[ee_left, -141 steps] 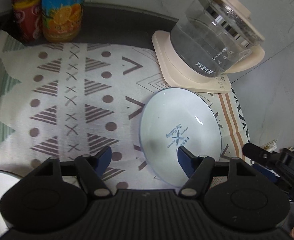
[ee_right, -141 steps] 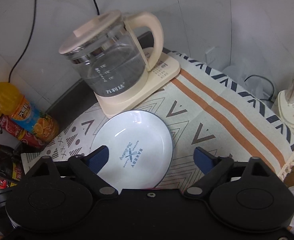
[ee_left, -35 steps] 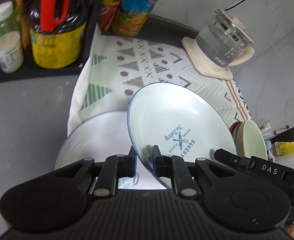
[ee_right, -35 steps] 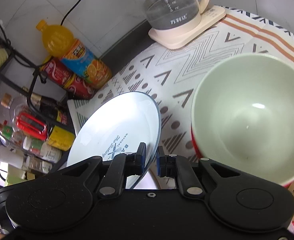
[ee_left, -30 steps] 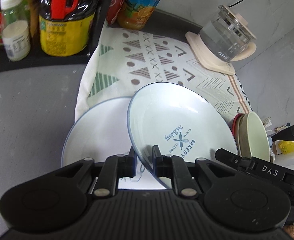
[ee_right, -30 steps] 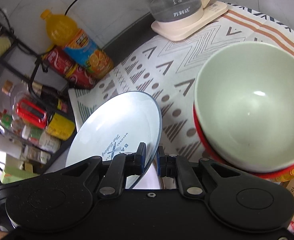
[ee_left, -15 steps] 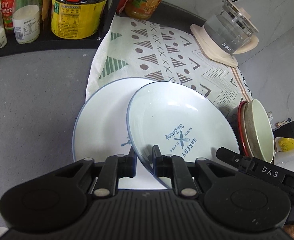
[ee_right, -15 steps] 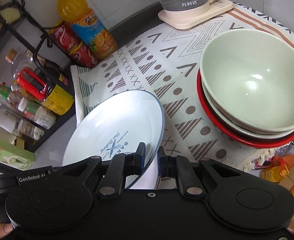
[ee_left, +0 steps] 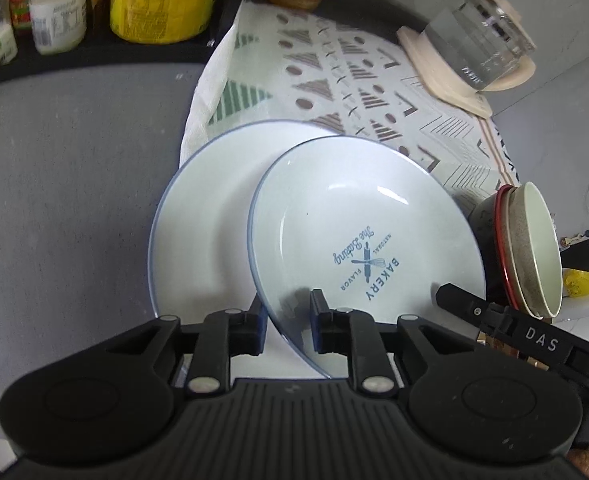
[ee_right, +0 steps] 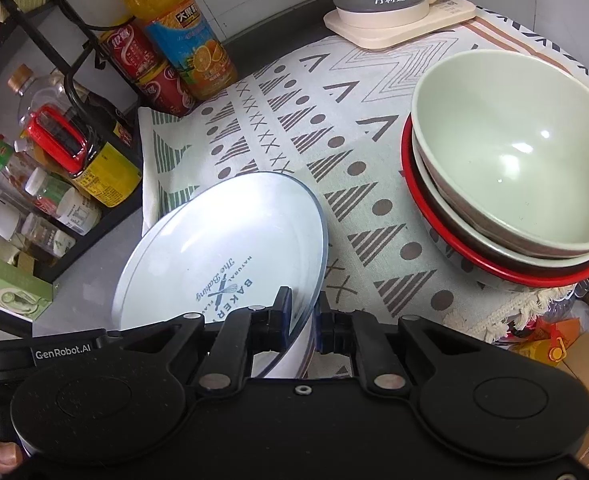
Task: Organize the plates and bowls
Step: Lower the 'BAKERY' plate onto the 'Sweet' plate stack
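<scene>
Both grippers hold one white blue-rimmed plate with a "BAKERY" print. My left gripper is shut on its near rim, and my right gripper is shut on the opposite rim. The plate hangs tilted just above a second, larger white plate lying on the grey counter and the cloth's edge. A stack of bowls, pale green on top with a red-rimmed one below, stands on the patterned cloth to the right.
A glass kettle on a cream base stands at the back of the cloth. Drink bottles and cans and a black rack of condiment jars line the back left. Grey counter lies left of the plates.
Both grippers have carried the held plate left and down, so it now overlaps the larger plate more closely. The bowl stack has dropped away to the right.
</scene>
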Tool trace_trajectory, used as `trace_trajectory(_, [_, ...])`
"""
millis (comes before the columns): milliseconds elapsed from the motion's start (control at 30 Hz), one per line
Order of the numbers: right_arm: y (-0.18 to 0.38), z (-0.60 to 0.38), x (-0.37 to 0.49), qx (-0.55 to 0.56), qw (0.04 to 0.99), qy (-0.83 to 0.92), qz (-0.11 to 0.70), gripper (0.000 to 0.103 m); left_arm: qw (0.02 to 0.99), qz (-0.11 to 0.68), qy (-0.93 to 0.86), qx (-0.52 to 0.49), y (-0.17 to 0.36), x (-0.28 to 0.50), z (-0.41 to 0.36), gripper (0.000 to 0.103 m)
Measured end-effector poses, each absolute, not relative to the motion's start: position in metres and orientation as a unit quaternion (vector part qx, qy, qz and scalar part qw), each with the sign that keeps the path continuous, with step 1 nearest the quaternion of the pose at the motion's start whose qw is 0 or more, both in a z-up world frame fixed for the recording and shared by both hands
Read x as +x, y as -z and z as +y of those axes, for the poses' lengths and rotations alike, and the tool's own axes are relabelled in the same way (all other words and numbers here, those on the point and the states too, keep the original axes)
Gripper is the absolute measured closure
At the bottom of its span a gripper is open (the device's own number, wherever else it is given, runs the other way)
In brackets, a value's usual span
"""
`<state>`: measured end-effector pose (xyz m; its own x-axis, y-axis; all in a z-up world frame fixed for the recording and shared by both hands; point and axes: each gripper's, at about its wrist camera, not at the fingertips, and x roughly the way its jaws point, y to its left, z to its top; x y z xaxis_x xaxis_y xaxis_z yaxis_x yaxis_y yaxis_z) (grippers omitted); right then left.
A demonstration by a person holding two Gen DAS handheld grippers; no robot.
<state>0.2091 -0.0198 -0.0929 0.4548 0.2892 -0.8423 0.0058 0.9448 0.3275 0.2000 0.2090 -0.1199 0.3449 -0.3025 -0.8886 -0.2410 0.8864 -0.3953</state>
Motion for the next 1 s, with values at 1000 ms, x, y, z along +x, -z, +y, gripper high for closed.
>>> trace_trajectory(1000, [0.104,-0.001,0.22,0.095,0.833,-0.069,0.541,0.091,0.802,0.563,-0.03,-0.198,0.107,0.209,0.242,0.055])
